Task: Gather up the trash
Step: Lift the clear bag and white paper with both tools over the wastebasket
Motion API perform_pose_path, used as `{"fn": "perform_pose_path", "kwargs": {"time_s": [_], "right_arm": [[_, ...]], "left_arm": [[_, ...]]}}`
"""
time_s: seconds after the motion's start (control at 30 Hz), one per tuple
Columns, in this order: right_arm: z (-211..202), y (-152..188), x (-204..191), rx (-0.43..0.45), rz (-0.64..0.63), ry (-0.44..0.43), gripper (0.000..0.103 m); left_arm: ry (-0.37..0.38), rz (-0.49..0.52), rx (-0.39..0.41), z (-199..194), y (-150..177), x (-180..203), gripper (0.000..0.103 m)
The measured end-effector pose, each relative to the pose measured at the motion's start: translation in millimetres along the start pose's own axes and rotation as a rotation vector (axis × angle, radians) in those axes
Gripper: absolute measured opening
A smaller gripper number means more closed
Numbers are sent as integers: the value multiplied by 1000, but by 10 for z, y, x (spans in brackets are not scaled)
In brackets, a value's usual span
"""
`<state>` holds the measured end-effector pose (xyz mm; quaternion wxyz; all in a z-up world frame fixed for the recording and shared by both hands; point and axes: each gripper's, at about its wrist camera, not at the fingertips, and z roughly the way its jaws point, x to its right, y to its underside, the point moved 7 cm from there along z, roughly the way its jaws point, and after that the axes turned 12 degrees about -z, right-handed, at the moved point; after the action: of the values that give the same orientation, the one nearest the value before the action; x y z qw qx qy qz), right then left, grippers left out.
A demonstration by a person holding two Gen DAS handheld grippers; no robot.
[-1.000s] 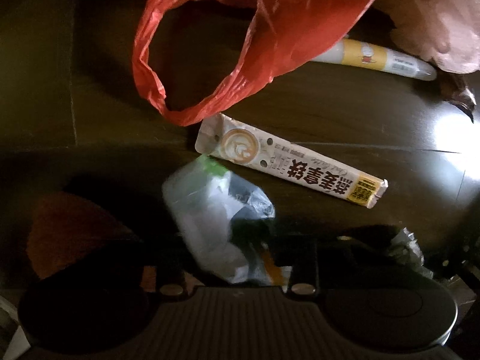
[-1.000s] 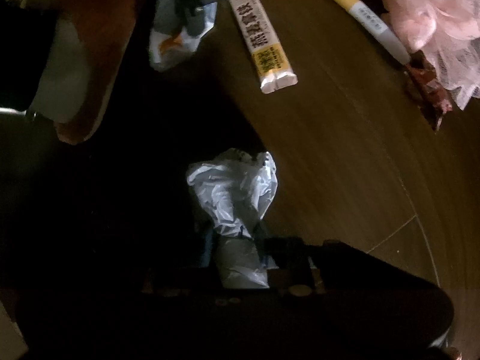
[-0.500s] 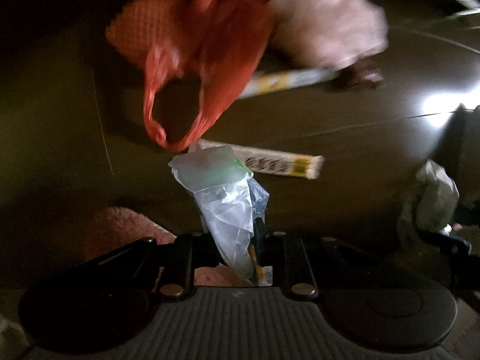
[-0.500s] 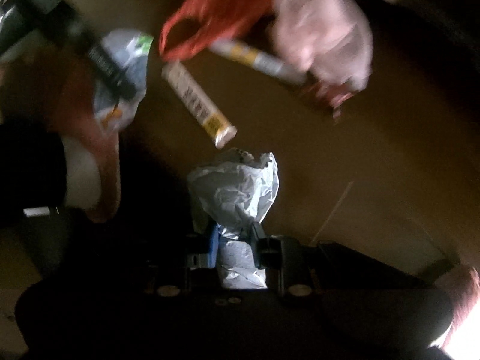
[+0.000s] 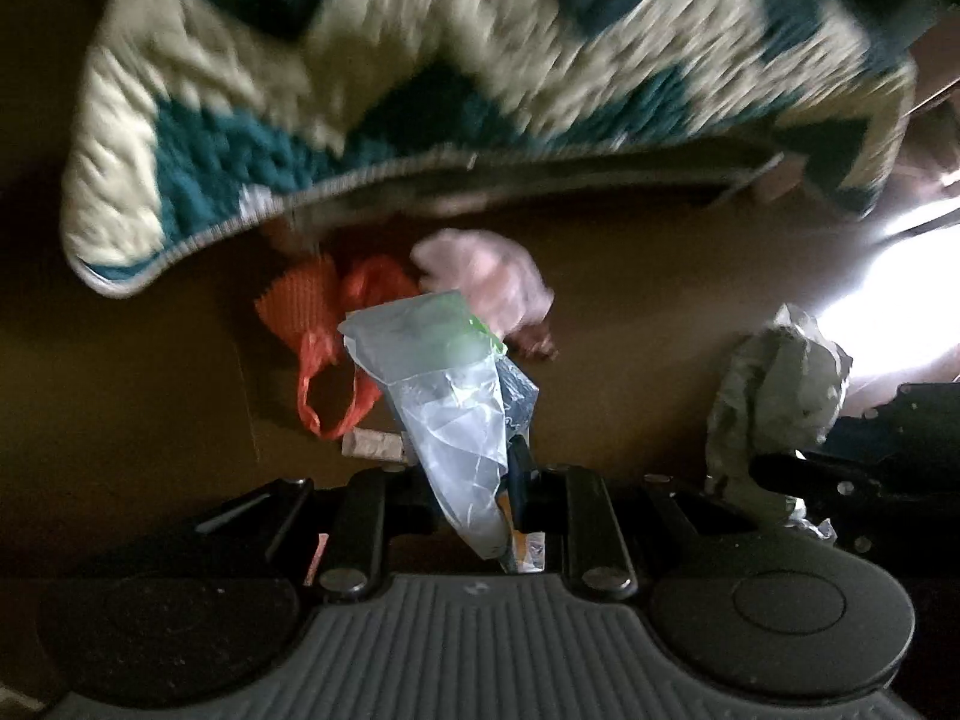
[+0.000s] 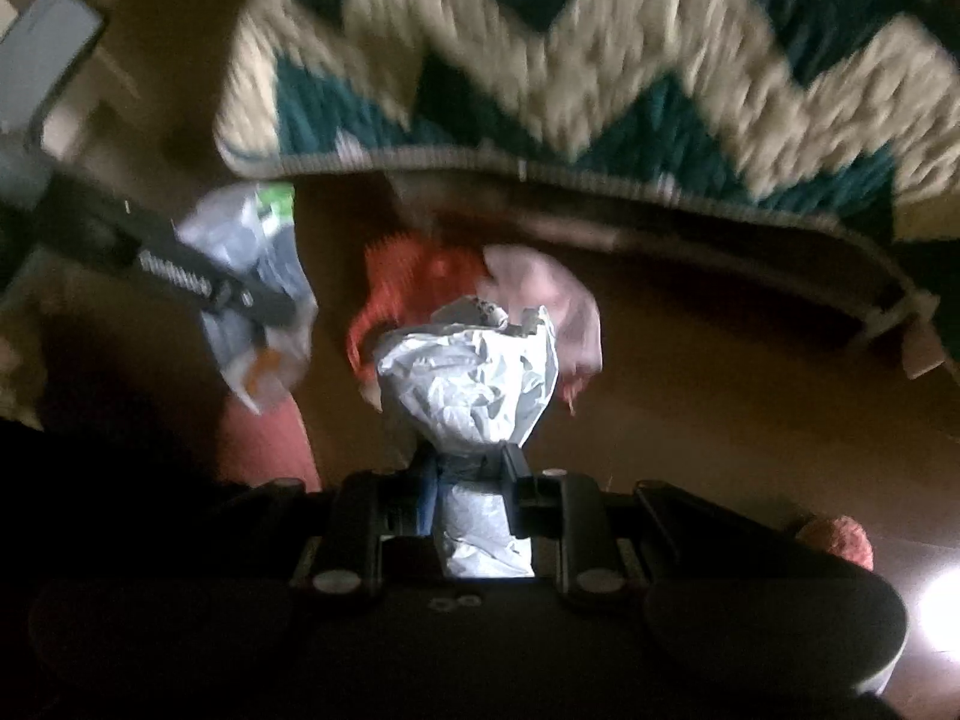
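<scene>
The left gripper was pinching a clear plastic bag with a green patch near its top. The bag's lower end was squeezed between the fingers and the rest fanned out ahead of them, off the floor. In the right wrist view the same bag showed at the left, blurred, with the left gripper's dark finger across it.

The right gripper was clamped on a crumpled white wrapper — the wad bulged out beyond the fingertips and a narrower tail ran back between the jaws. From the left wrist view this wrapper appeared at the right, held by the right gripper's dark finger against a bright glare.

Below both grippers lay a brown wooden floor. On it, well beneath the held pieces, sat a red plastic bag with its handle loop open, just beside a pale pink mesh puff. A short end of a printed stick packet peeked out beside the clear bag's edge — most of it was hidden.

A shaggy rug in a teal and cream zigzag filled the top of both views, its bound edge curving above the red bag; it was heavily blurred. A reddish fuzzy shape sat at the lower right of the right wrist view, too dim to identify.
</scene>
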<state>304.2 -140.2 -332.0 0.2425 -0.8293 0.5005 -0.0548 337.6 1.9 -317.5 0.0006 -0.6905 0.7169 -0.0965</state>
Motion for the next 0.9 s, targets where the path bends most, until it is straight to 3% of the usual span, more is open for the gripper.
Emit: {"fn": "perform_pose_path", "kwargs": {"time_s": [0.43, 0.67, 0.9], "right_arm": [[-1731, -612, -120, 342, -27, 75, 20], [-2449, -998, -85, 469, -58, 143, 20], [-2964, -1592, -56, 591, -97, 222, 20]], "left_arm": [[7, 47, 340, -1682, 82, 522, 20], [12, 58, 521, -2575, -136, 718, 20], [28, 26, 658, -3227, -531, 761, 20]]}}
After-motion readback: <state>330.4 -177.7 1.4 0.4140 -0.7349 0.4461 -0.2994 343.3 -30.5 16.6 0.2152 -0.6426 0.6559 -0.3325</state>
